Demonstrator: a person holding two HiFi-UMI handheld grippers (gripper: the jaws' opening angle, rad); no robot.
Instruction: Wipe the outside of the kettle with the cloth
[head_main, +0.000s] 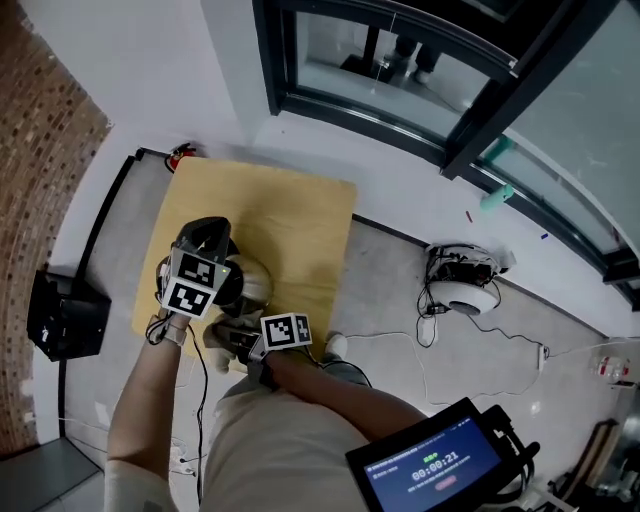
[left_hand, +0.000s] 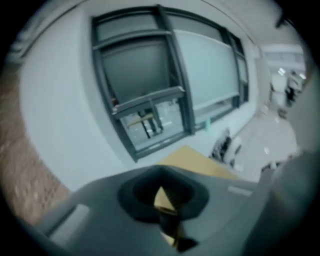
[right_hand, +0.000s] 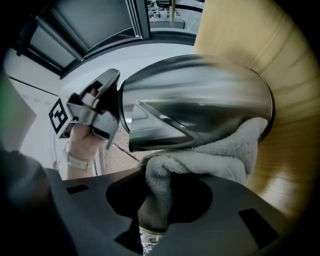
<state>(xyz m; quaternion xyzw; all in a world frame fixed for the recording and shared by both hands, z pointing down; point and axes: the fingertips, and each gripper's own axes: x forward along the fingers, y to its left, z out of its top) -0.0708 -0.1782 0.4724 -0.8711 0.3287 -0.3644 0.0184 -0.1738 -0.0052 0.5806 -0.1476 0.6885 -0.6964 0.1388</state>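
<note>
Right tongs clamp the grey cloth, pressed on the steel kettle ahead (wooden board beneath), left tongs, jaws together, at its far side.

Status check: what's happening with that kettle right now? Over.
Left gripper shut on kettle, holding it tipped. Right gripper shut on cloth, cloth pressed to kettle's steel side. Nothing blocking.

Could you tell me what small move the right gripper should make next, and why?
Probably slide the right gripper along the kettle so the cloth sweeps more of the steel wall. Its tongs are shut on the cloth, which presses against only one edge of the body. The left gripper appears to steady the kettle at its handle end.
</note>
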